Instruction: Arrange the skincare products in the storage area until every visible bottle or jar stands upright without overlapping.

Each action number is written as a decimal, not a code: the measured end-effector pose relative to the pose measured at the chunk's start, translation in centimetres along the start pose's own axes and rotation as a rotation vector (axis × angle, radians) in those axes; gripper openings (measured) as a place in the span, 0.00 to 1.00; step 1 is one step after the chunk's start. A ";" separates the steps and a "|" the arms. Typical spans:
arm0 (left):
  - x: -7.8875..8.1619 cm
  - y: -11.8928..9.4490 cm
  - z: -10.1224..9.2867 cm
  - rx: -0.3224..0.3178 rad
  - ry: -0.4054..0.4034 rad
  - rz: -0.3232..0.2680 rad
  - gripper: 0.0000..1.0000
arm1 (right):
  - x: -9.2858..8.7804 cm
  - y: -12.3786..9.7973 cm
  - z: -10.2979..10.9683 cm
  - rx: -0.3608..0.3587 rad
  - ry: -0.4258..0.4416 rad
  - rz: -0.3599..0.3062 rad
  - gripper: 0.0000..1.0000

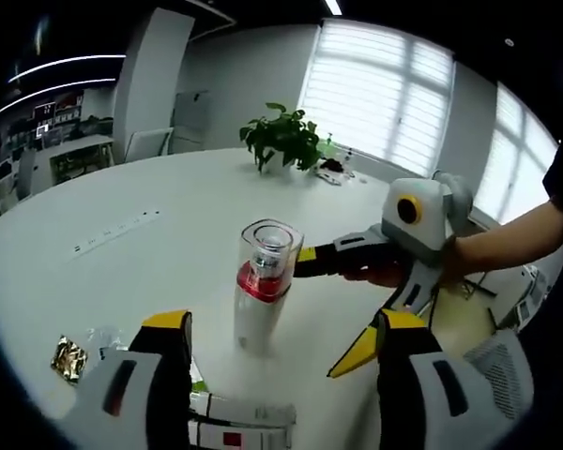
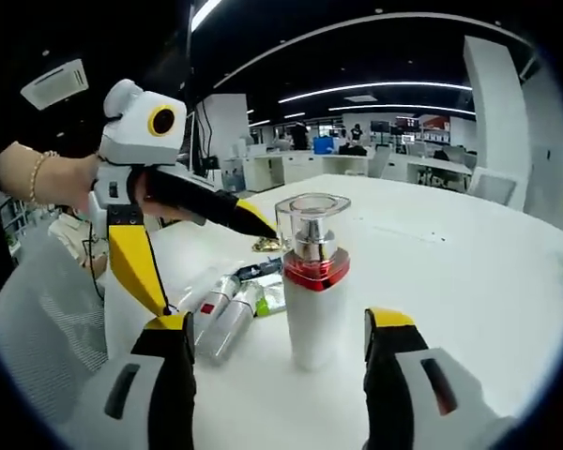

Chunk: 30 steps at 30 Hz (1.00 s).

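Note:
A white pump bottle [image 1: 260, 286] with a red collar and a clear cap stands upright on the white table [image 1: 150, 272]. My left gripper [image 1: 283, 323] is open, and the bottle stands just ahead between its jaws, untouched. Held in a hand, my right gripper [image 1: 319, 314] reaches in from the right, open, with its upper fingertip [image 1: 310, 254] beside the bottle's collar. In the right gripper view the same bottle [image 2: 314, 300] stands between the open right gripper [image 2: 280, 323] jaws, and the left gripper [image 2: 216, 272] hangs open at the left. Several tubes [image 2: 220, 319] lie flat beside the bottle.
A gold wrapper [image 1: 69, 357] and the lying tubes [image 1: 239, 422] sit near the table's near edge. A potted plant [image 1: 283, 139] stands at the far side. Mesh chairs [image 1: 507, 366] [image 2: 38, 319] flank the table. Desks and office furniture fill the background.

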State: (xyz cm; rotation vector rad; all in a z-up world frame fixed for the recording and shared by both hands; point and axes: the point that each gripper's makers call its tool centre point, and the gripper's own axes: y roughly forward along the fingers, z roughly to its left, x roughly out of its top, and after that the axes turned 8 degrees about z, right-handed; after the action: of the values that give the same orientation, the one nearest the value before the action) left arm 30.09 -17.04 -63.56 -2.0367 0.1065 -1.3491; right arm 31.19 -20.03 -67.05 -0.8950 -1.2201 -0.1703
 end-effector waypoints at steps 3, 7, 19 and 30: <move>-0.5 -0.7 -0.3 0.005 -0.016 0.000 0.78 | 0.0 -0.4 0.8 -0.004 0.005 0.003 0.76; -1.2 -1.7 -0.7 0.007 -0.050 -0.012 0.82 | 0.0 -1.1 1.8 -0.006 0.039 -0.002 0.78; -5.5 -6.2 -1.1 0.050 -0.114 0.026 0.96 | -0.1 -2.5 5.8 -0.002 0.084 -0.017 0.90; -9.0 -10.0 -1.2 0.078 -0.184 0.030 0.99 | -1.2 -4.7 8.4 -0.006 0.139 -0.020 0.96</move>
State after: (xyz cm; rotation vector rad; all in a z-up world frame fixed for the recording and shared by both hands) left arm 22.04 -6.21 -64.60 -2.0743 0.0028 -1.1236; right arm 21.92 -17.90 -65.18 -0.8623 -1.1001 -0.2487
